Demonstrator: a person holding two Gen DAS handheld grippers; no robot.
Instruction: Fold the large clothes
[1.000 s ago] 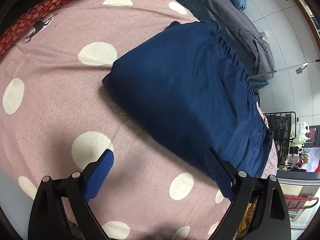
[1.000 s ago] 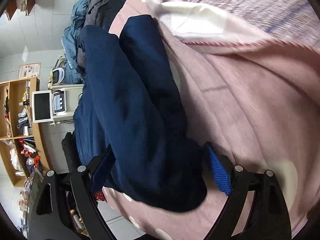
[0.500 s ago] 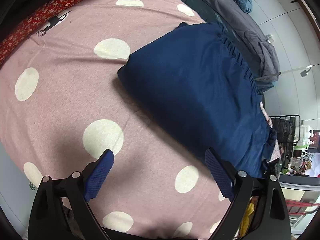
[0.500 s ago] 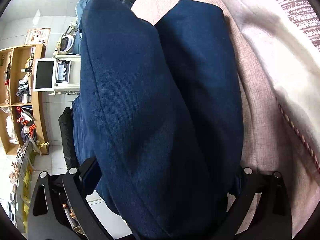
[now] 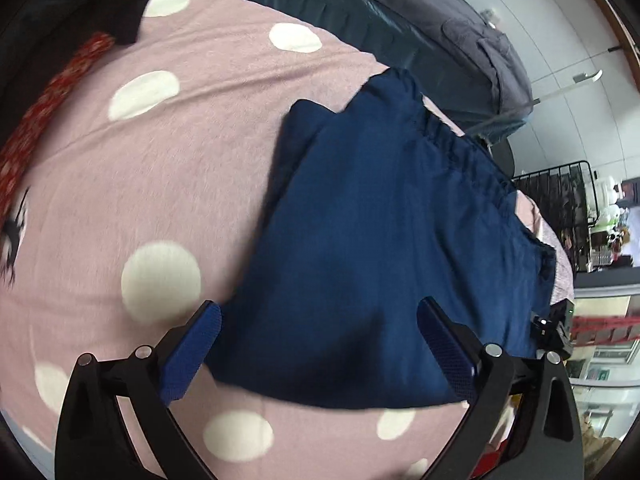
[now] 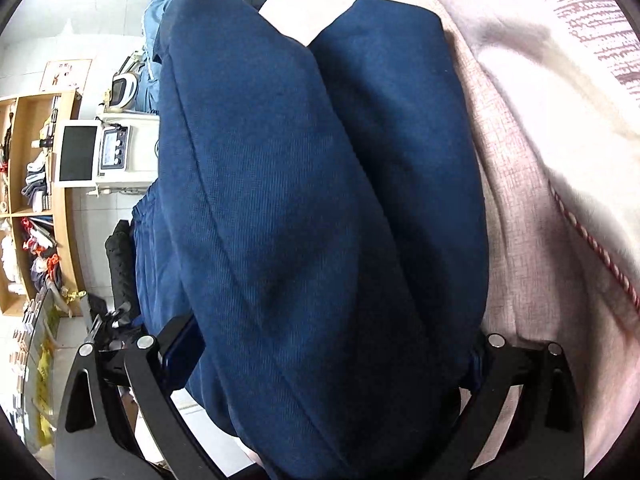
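Observation:
A folded navy blue garment (image 5: 384, 240) with an elastic gathered waistband lies on a pink bedspread with white dots (image 5: 140, 152). My left gripper (image 5: 320, 344) is open, its blue pads astride the garment's near edge, just above the cloth. In the right wrist view the garment (image 6: 304, 200) fills the frame as two thick folds. My right gripper (image 6: 324, 356) has its jaws wide apart around the bundle; the fingertips are hidden by the cloth, and I cannot tell if they press it.
A red patterned cloth (image 5: 48, 96) lies at the bedspread's left edge. A grey and teal bedding pile (image 5: 440, 40) lies beyond it. A black wire rack (image 5: 560, 200) stands right. A wooden shelf (image 6: 36, 200) and a white machine (image 6: 104, 152) stand left. A white-pink blanket (image 6: 560, 140) lies right.
My left gripper has moved in over the garment's near edge, which now lies between its pads. My right gripper has pushed further in around the blue bundle.

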